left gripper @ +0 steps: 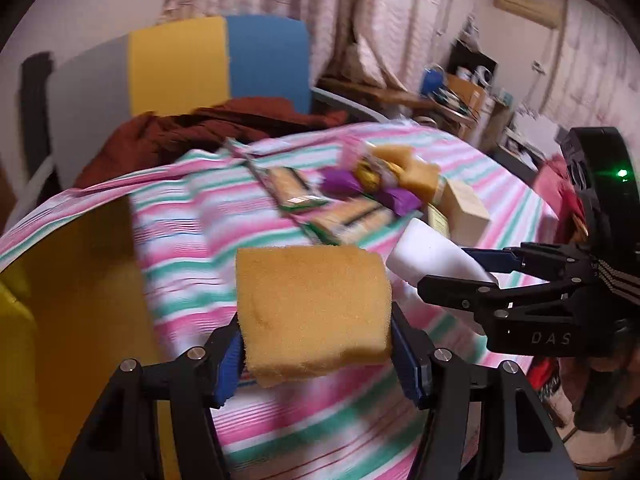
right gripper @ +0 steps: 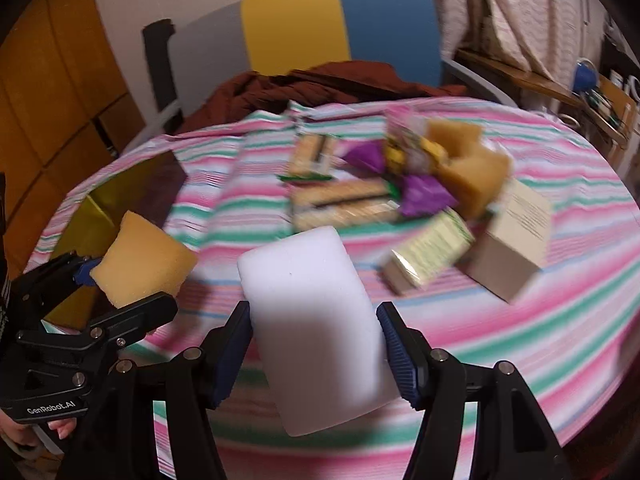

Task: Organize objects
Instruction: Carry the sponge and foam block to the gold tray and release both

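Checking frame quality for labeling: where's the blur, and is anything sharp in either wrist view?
Left wrist view: striped tablecloth and snack pile smeared by motion; yellow sponge in the left gripper fairly sharp. Right wrist view: same smear on the boxes; white sponge in the right gripper sharper. Both: dim warm light, fisheye bending, dark corners.

Pink, green and white stripes under a heap of yellow, purple and tan

The striped cloth [right gripper: 520,320] covers the surface; an orange-yellow sponge [left gripper: 312,308] and a plain white foam block [right gripper: 316,332] sit between blue pads [right gripper: 400,356] on black frames (too blurred for finer pattern). Purple wrappers [right gripper: 424,196], a beige box [right gripper: 516,240], a rust-brown cloth [left gripper: 192,132], and a yellow-and-blue chair back [right gripper: 336,24] beyond.
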`<state>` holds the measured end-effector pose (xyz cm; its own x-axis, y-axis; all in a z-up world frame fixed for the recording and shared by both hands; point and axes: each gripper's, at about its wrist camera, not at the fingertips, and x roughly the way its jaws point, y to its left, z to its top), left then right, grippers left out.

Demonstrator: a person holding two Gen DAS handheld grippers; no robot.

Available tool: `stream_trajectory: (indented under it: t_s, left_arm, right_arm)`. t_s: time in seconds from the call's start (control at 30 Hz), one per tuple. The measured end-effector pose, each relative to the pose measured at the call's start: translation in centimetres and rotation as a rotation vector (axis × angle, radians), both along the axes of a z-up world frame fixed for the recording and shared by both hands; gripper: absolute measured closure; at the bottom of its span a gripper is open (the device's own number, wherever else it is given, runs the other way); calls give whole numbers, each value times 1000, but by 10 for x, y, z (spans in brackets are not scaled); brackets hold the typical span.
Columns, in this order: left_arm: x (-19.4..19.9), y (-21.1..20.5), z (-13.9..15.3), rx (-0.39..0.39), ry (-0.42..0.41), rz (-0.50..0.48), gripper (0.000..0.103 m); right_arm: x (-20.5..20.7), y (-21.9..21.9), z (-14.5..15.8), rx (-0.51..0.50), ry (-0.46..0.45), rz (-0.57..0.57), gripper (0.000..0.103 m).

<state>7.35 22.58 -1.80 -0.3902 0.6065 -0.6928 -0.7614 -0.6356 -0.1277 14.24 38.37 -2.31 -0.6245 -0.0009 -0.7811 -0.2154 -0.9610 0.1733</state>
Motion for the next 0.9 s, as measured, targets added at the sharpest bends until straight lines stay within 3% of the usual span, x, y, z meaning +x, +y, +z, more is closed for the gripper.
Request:
stream_trajectory:
  t_s: [0.3, 0.47, 0.73, 0.83, 0.87, 0.9]
  left_arm:
    - [-67, -92, 14, 19, -31, 256, 39]
    - [-112, -142, 7, 17, -86, 408, 39]
    - [-181, -196, -9, -45, -136, 574, 39]
    - [-197, -204, -15, -69, -144, 611, 37]
    - [-202, -206, -18, -84, -144, 625, 35]
    - [-207, -209, -20, -102, -149, 645, 26]
  right_arm:
    - [-76, -73, 38, -30, 80, 148, 39]
    - [-133, -124, 47, -62, 64, 235, 39]
    - [-216, -186, 17, -159, -76, 255, 38]
    - [-238, -191, 2, -249, -64, 210, 35]
    - [-244, -192, -1, -285, -45, 192, 34]
    - [-249, -193, -4, -316, -30, 184, 31]
